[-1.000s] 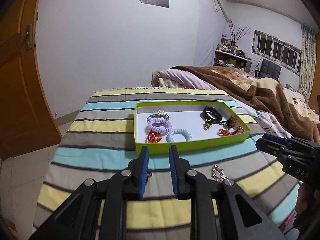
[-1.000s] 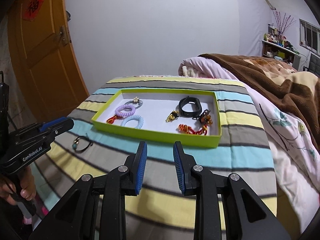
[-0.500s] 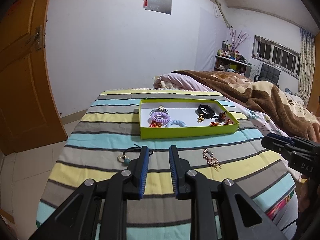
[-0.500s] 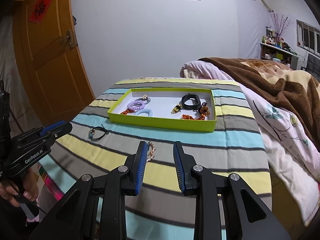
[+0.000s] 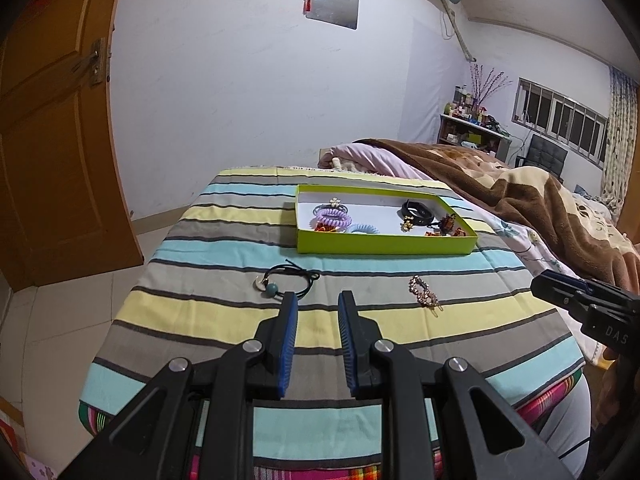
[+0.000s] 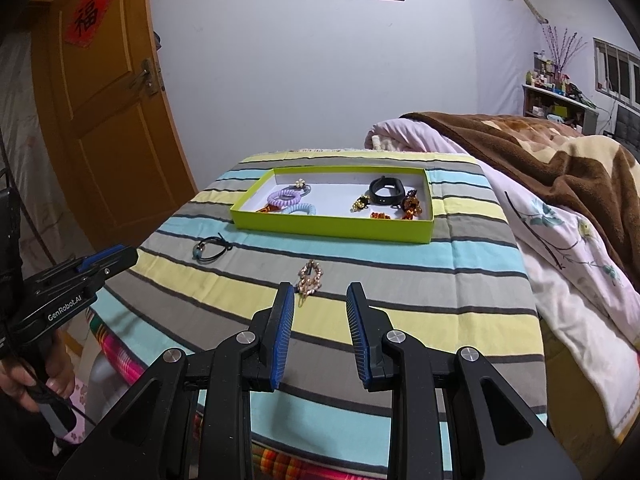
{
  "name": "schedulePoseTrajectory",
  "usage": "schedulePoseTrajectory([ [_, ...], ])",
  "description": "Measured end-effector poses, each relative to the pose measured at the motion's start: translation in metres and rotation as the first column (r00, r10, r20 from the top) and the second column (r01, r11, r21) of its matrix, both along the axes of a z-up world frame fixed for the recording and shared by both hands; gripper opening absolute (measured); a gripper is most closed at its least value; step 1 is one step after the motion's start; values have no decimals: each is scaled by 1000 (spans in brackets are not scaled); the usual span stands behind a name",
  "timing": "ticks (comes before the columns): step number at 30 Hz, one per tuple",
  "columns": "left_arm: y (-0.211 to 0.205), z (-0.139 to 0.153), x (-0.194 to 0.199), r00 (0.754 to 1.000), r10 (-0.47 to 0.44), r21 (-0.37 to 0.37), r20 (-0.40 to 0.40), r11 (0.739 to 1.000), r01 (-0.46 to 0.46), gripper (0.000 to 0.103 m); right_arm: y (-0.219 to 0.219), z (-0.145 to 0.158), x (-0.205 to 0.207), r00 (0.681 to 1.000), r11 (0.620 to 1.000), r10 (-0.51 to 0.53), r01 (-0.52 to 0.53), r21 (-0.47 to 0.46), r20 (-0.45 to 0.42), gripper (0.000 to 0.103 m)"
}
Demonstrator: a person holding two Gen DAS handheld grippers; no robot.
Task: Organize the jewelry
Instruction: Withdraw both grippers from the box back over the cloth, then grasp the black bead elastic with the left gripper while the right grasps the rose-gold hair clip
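On striped cloth (image 5: 224,312), jewelled hairclip (image 6: 309,277)

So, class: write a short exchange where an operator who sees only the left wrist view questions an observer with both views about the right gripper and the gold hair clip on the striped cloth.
Operator: I see the right gripper only side-on at my frame's edge. Is it open?
Observer: Yes. The right wrist view shows a clear gap between its fingers, with nothing held.
Operator: Where is the gold hair clip relative to it?
Observer: It lies on the striped cloth just ahead of the fingertips, nearer the finger on the picture's left, not between them.
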State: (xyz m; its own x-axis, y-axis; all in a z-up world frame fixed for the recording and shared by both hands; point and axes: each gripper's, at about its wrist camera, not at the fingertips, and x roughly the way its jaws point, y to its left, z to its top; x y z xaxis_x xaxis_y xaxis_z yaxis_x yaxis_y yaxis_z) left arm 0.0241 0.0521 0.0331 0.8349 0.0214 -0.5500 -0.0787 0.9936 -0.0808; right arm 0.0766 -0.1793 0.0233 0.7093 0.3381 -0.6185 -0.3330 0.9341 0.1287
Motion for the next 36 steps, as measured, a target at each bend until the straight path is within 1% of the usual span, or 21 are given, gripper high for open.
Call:
schedulePoseTrajectory([
  [13, 14, -14, 15, 999, 23, -22, -40, 999, -24, 22, 11, -12, 14, 999, 1000, 23, -24, -9, -34, 28],
  [23, 32, -31, 36, 994, 54, -58, -93, 997, -60, 22, 32, -33, 39, 995, 998, 54, -57, -38, -83, 28],
  [26, 36, -37, 44, 992, 60, -64, -108, 996, -67, 22, 39, -41, 48, 993, 997, 48, -54, -56, -106, 28],
  [32, 44, -46, 60, 987, 69, -81, -142, 993, -82, 23, 49, -54, 65, 988, 996, 55, -64, -60, -141, 28],
  [33, 45, -47, 64, 986, 70, -85, -148, 993, -83, 24, 50, -56, 67, 988, 996, 57, -66, -63, -144, 28],
  [36, 47, -52, 75, 982, 73, -94, -174, 991, -90, 31, 55, -63, 75, 984, 995, 60, -72, -68, -166, 28],
])
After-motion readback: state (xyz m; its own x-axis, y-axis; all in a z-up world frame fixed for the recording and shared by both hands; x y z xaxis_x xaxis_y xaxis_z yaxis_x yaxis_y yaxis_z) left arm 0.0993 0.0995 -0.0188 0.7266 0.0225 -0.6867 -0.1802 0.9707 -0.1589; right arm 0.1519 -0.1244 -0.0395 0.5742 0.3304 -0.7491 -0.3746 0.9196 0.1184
